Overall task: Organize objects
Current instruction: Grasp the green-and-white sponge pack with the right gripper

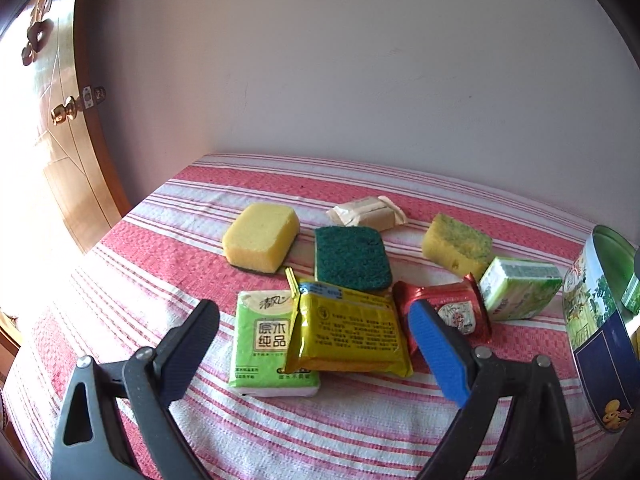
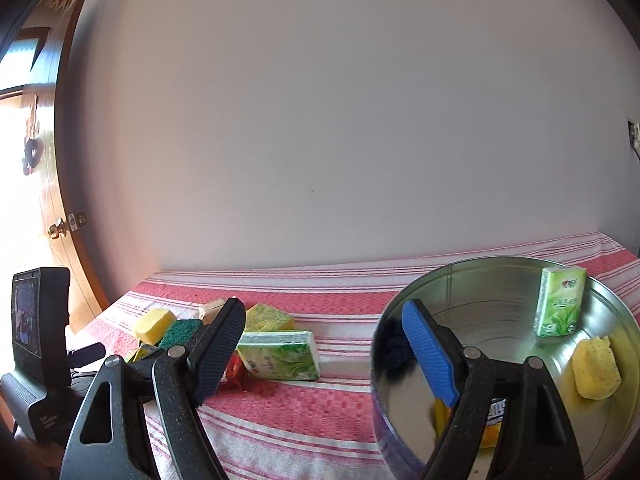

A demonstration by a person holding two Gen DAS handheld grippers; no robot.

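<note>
Loose items lie on a red-and-white striped cloth (image 1: 360, 432). My left gripper (image 1: 313, 310) hangs open just above a yellow foil packet (image 1: 348, 328), which overlaps a green tissue pack (image 1: 260, 340) and a red packet (image 1: 456, 304); nothing is held. Behind them are a yellow sponge (image 1: 260, 236), a dark green scouring sponge (image 1: 352, 258), a beige wrapped packet (image 1: 368, 212), a yellow-green sponge (image 1: 458, 246) and a green-white tissue pack (image 1: 520, 288). My right gripper (image 2: 324, 310) is open and empty, its blue finger in front of a round metal tin (image 2: 500, 266).
The tin (image 1: 600, 320) stands at the cloth's right end and holds an upright tissue pack (image 2: 560, 300), a yellow sponge (image 2: 596, 368) and something yellow low down. A plain wall runs behind. A wooden door (image 1: 60, 140) is at the left. A black device with a screen (image 2: 38, 320) sits at the left edge.
</note>
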